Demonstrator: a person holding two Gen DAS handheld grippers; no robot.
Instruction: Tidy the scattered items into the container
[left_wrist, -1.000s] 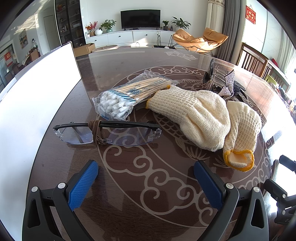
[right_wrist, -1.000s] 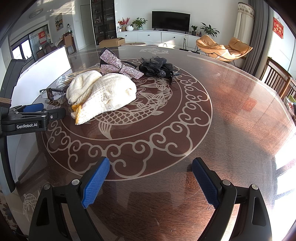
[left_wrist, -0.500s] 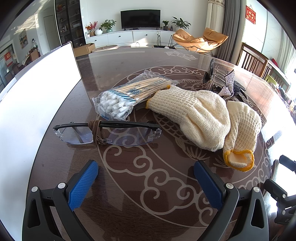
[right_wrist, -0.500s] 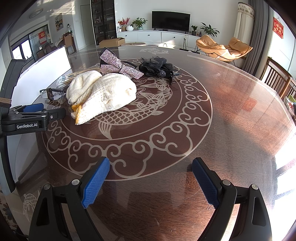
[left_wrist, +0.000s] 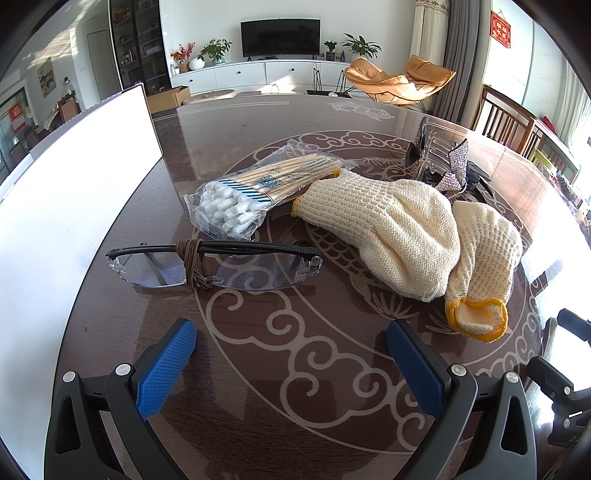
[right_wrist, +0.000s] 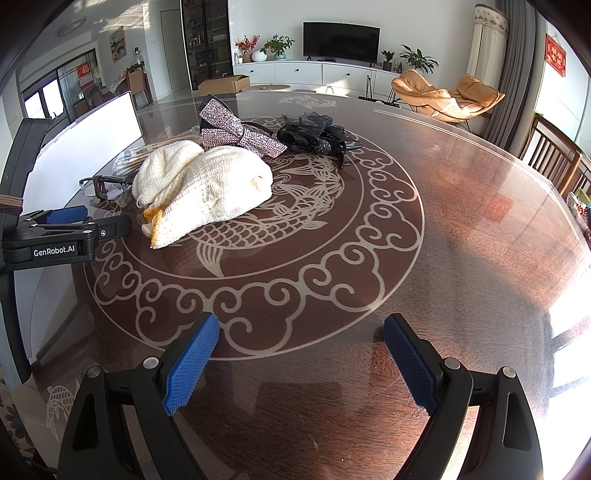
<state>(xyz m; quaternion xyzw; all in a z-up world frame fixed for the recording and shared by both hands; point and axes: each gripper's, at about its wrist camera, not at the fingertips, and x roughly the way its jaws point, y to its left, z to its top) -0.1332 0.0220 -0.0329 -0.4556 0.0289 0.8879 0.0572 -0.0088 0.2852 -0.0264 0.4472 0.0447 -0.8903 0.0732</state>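
While both ribbed blue claws, left claw (left_wrist: 291, 360) and right claw (right_wrist: 301, 356), gape empty, knitted gloves (left_wrist: 402, 236) lie crumpled.

Sunlit living room: television (left_wrist: 280, 36) on white cabinet (left_wrist: 255, 75) (plants beside it), orange lounge chair (left_wrist: 399, 79)

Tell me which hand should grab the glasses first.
Left, probably. The glasses lie just ahead of the open left gripper, near the white container. The right gripper faces bare table, gloves between.
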